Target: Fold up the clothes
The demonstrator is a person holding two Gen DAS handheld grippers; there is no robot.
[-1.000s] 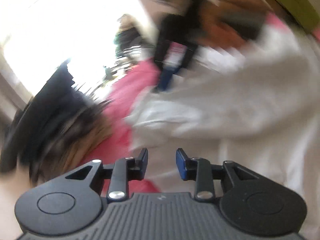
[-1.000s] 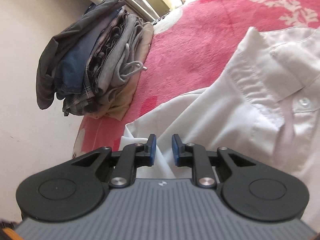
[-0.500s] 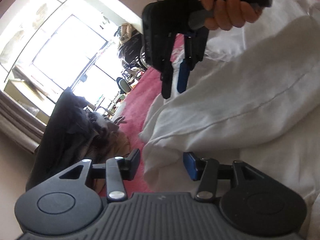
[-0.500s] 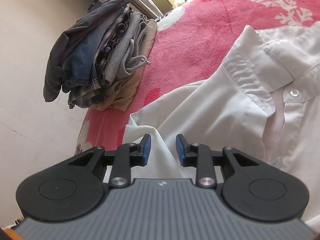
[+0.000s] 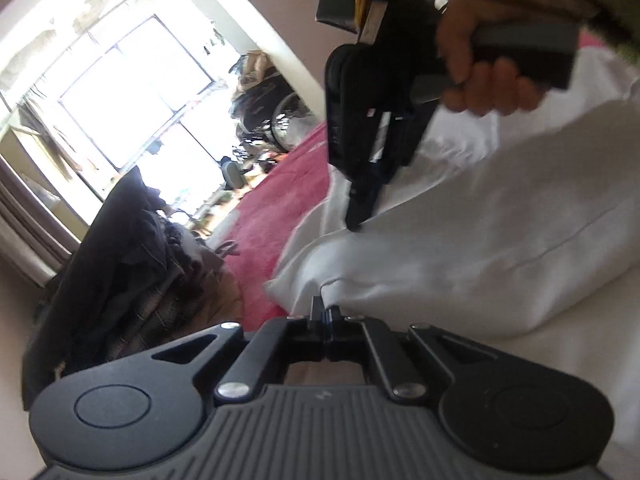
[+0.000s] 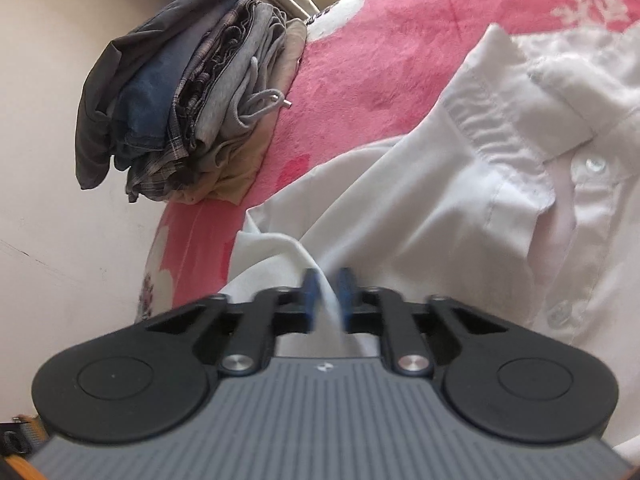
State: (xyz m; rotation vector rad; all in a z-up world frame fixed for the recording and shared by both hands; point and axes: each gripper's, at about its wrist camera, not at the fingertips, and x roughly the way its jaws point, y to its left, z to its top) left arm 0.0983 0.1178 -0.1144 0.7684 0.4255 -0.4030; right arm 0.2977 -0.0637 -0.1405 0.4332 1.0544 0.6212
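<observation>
White shirt (image 6: 460, 208) spread on the pink-blanketed bed (image 6: 380, 52); left hand-held gripper (image 5: 324, 314) pinched on its edge, right hand-held gripper (image 6: 326, 296) clamped on another fold. Folded clothes pile (image 6: 188, 92) nearby.

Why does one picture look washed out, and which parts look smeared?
Left wrist view: the window is blown out to white, and the person's hand is smeared. Right wrist view: even light, the stack of folded clothes fairly sharp, but the fingers are blurred.

Right gripper (image 6: 327, 296) fingertips are smearing with motion blur; the white shirt (image 6: 460, 216) is running off the right edge, its far sleeve hiding behind the person's hand (image 5: 486, 72).
</observation>
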